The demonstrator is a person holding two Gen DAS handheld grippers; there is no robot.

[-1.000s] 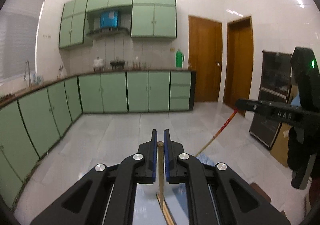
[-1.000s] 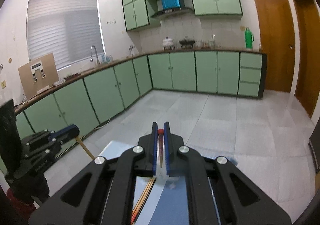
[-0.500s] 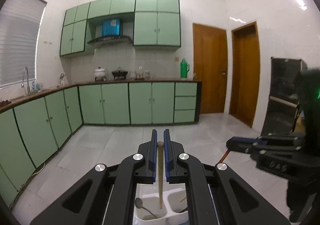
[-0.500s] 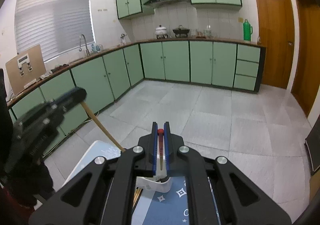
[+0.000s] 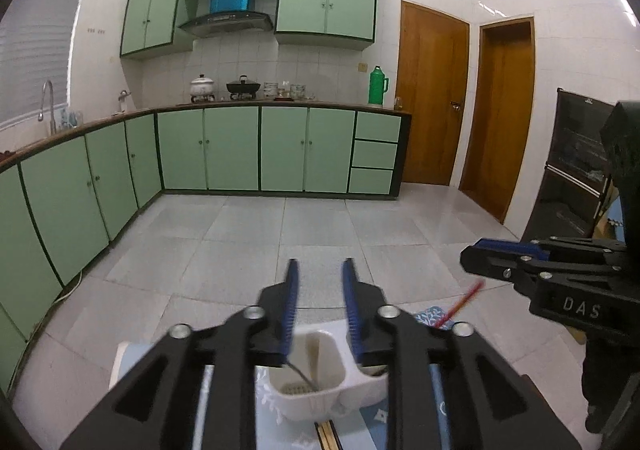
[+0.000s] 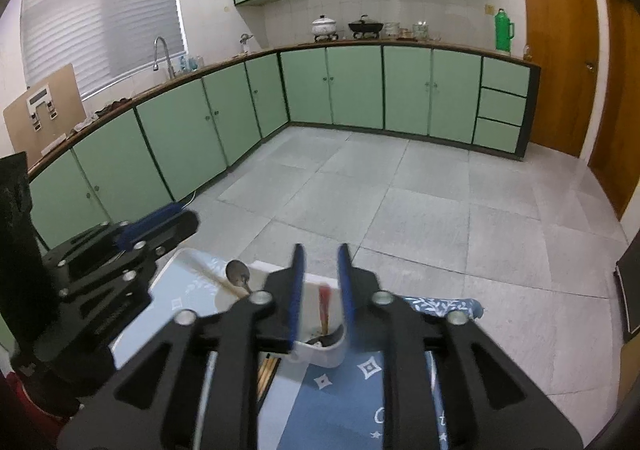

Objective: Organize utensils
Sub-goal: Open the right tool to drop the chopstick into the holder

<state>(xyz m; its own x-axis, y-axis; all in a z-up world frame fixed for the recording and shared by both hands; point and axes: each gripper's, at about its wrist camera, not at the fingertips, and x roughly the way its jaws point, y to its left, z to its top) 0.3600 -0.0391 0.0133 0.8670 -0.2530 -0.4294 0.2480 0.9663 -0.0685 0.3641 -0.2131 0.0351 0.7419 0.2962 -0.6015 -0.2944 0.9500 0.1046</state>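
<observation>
The left gripper (image 5: 320,306) hangs with its blue-padded jaws spread and nothing between them, right above the white utensil holder (image 5: 320,382) on the table (image 6: 180,290), where a spoon (image 6: 237,274) leans in one compartment beside a wooden chopstick (image 6: 212,276). The right gripper (image 6: 321,286) also stands parted and empty over the holder's other compartment, which has a red-tipped chopstick (image 6: 324,308) upright in it. In the left view, white letters "DAS" (image 5: 582,308) read on the right gripper's black body, and loose chopsticks (image 6: 267,372) lie beside the holder on the blue patterned cloth (image 6: 360,390).
</observation>
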